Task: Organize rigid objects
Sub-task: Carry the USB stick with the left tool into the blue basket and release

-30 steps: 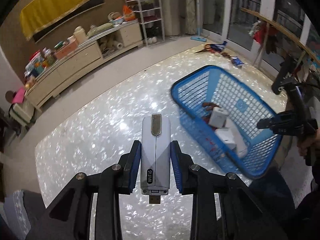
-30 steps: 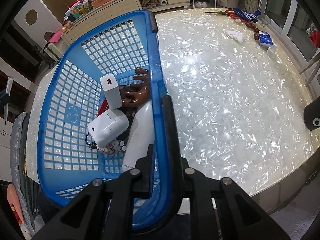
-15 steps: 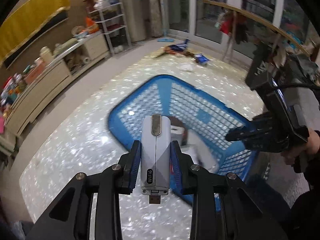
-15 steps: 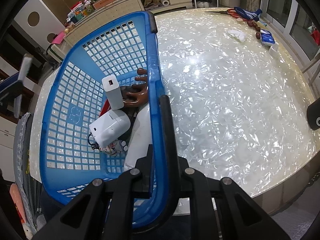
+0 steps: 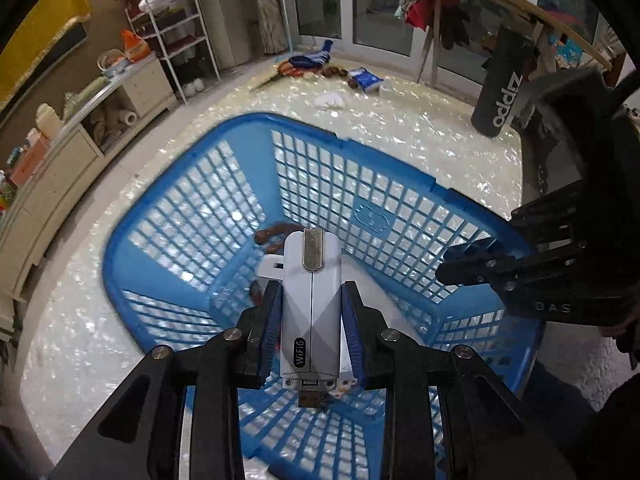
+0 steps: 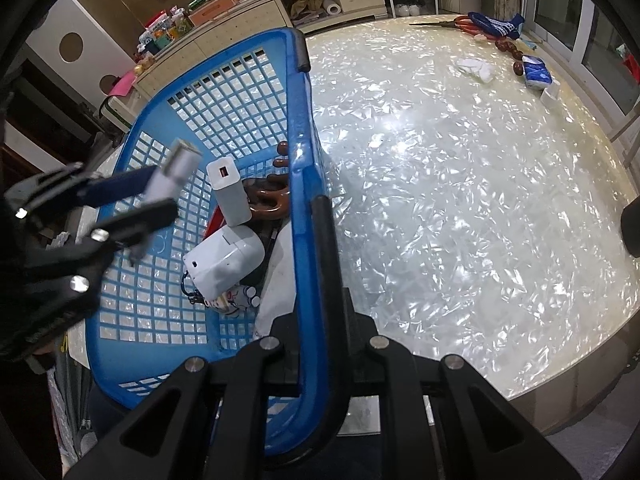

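Note:
My left gripper (image 5: 311,290) is shut on a white WiFi dongle (image 5: 312,312), whose metal clip end points away from me. It hangs over the inside of the blue plastic basket (image 5: 360,184). From the right wrist view the left gripper (image 6: 160,196) and the dongle (image 6: 178,164) show blurred above the basket's left side. My right gripper (image 6: 322,316) is shut on the basket's rim (image 6: 300,120) and its black handle, one finger inside and one outside. In the basket lie a white charger block (image 6: 228,188), a rounded white adapter (image 6: 224,260) and a brown wooden piece (image 6: 272,200).
The basket stands on a pearly white table (image 6: 440,200). At the table's far end lie scissors (image 6: 452,22), a blue cloth (image 6: 496,26), brown beads and a blue tissue pack (image 6: 536,74). A black cylinder (image 5: 504,92) hangs at the right. A low cabinet (image 5: 60,160) lines the wall.
My left gripper has carried the dongle from over the bare table to above the basket, and lower. The right gripper has kept its hold on the rim without moving.

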{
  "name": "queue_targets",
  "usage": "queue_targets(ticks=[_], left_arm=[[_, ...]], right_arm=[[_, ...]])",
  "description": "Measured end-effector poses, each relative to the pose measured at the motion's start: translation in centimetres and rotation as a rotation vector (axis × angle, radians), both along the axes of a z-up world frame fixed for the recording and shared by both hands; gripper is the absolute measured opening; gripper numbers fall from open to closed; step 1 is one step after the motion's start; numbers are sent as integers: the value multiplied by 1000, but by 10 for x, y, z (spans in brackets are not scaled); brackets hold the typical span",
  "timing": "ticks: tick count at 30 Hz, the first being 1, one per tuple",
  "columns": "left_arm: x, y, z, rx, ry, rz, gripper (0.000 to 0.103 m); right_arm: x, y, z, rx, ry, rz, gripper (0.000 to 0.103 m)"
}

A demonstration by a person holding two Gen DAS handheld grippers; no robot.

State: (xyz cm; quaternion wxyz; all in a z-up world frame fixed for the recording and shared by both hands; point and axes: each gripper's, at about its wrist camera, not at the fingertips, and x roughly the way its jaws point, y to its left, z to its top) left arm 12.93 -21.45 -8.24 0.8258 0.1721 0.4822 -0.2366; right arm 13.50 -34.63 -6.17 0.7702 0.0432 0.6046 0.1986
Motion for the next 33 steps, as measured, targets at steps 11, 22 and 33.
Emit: queue_targets(ticks=[11, 22, 33], left_arm=[[4, -6, -31, 69, 56, 2, 33], [-7, -17, -23, 98, 12, -48, 80], [-14, -10, -15, 105, -7, 20, 81]], right_arm=[[1, 0, 0, 9, -2, -3, 12], [0, 1, -1, 8, -4, -8, 12], [-3, -1, 11, -26, -56, -35, 12]])
